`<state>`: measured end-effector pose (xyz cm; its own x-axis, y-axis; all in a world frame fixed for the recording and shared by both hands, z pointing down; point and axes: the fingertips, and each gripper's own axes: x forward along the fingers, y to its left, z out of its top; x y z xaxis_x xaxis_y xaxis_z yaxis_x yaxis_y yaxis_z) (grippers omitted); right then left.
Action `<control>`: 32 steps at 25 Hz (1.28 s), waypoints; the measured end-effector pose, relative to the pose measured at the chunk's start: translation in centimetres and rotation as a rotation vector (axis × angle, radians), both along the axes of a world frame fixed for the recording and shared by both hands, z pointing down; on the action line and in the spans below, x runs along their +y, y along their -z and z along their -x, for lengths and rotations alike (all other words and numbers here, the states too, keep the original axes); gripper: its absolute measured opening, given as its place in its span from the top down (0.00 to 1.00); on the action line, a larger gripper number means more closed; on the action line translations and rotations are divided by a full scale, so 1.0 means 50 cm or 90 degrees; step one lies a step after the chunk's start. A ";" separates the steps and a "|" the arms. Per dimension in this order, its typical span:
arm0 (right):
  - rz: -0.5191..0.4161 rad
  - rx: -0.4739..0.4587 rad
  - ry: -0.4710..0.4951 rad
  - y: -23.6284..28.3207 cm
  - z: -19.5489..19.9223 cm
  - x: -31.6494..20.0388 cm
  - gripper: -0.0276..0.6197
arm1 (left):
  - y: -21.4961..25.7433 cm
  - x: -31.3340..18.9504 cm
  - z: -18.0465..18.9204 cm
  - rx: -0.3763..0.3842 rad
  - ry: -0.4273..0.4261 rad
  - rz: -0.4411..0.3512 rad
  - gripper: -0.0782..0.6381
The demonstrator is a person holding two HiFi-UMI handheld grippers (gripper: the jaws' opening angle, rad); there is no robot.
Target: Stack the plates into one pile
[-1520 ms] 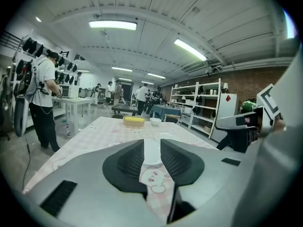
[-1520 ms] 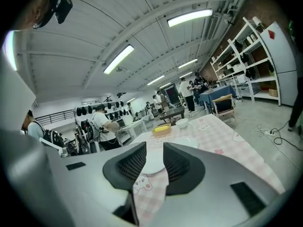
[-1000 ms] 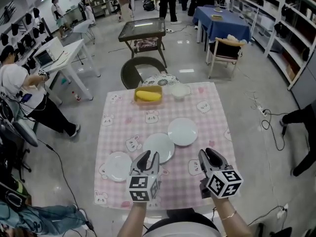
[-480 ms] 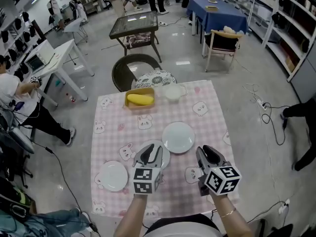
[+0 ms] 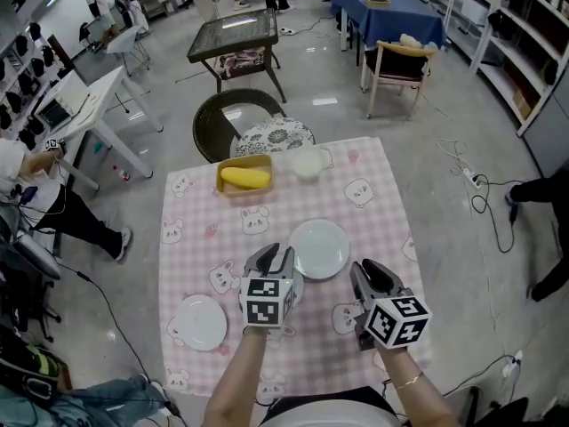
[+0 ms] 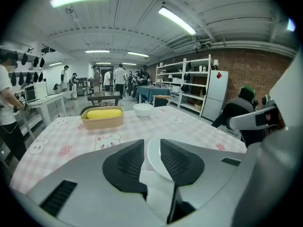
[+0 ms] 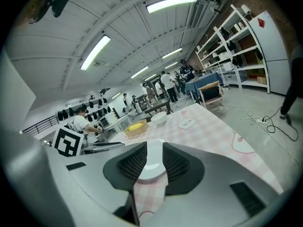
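Three white plates on the pink checked tablecloth [image 5: 200, 256], none stacked yet. Left plate [image 5: 200, 321] well apart, near the cloth's left edge. Middle plate [image 5: 299, 283] largely hidden under the left gripper [image 5: 273, 258]. Far plate [image 5: 318, 248] just beside it, touching or narrowly apart, cannot tell. Beyond those, a yellow tray [image 5: 244, 177] and a white bowl [image 5: 307, 164], both well clear. Left gripper: jaws spread, nothing pinched, a pale plate surface low in the gap and the far plate's rim ahead in the left gripper view. Right gripper [image 5: 367, 272]: jaws likewise apart and empty, aimed at the far plate from the near right, checked cloth beneath. Judged step: approach for a first pick-up, probably the middle or far plate. Risks from here: closing on a thin, slick rim with too shallow a bite, then a slip and a drop onto the cloth or the neighbouring plate, with chipping. Pushing the rim instead of straddling it, hence skidding toward the tray or bunching the cloth. Clipping the adjacent plate with the outer jaw, given the close spacing. Crowding between the two grippers, near each other over the same pair of plates.
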<state>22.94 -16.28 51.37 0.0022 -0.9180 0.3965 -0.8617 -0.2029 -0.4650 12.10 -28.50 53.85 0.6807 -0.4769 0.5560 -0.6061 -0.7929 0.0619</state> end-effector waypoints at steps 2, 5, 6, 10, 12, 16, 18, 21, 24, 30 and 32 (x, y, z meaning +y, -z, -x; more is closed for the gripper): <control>0.001 -0.001 -0.002 -0.004 -0.008 -0.008 0.82 | -0.017 -0.014 -0.016 -0.014 -0.008 0.011 0.73; 0.003 -0.002 -0.004 -0.009 -0.018 -0.013 0.82 | -0.041 -0.028 -0.038 -0.037 -0.015 0.028 0.73; 0.004 -0.002 -0.005 -0.011 -0.021 -0.013 0.82 | -0.048 -0.033 -0.042 -0.045 -0.015 0.031 0.73; 0.009 -0.006 -0.010 -0.023 -0.032 -0.015 0.82 | -0.071 -0.048 -0.062 -0.080 -0.017 0.043 0.71; 0.012 -0.007 -0.013 -0.028 -0.036 -0.018 0.82 | -0.087 -0.053 -0.068 -0.098 -0.022 0.051 0.71; 0.017 -0.009 -0.015 -0.036 -0.042 -0.022 0.82 | -0.109 -0.057 -0.077 -0.130 -0.030 0.066 0.69; 0.021 -0.010 -0.013 -0.041 -0.043 -0.024 0.82 | -0.121 -0.058 -0.080 -0.142 -0.032 0.072 0.69; 0.027 -0.012 -0.009 -0.048 -0.037 -0.029 0.82 | -0.135 -0.057 -0.075 -0.155 -0.029 0.090 0.69; 0.036 -0.012 -0.009 -0.053 -0.033 -0.032 0.82 | -0.136 -0.058 -0.070 -0.156 -0.025 0.106 0.69; 0.073 -0.013 -0.006 -0.088 -0.044 -0.044 0.81 | -0.144 -0.060 -0.074 -0.176 -0.028 0.119 0.71; 0.090 -0.018 -0.002 -0.102 -0.041 -0.051 0.80 | -0.142 -0.061 -0.076 -0.170 -0.030 0.121 0.71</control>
<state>25.00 -18.84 56.46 -0.0080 -0.8530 0.5218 -0.8478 -0.2710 -0.4560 15.89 -31.53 60.93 0.5172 -0.3189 0.7942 -0.5844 -0.8095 0.0556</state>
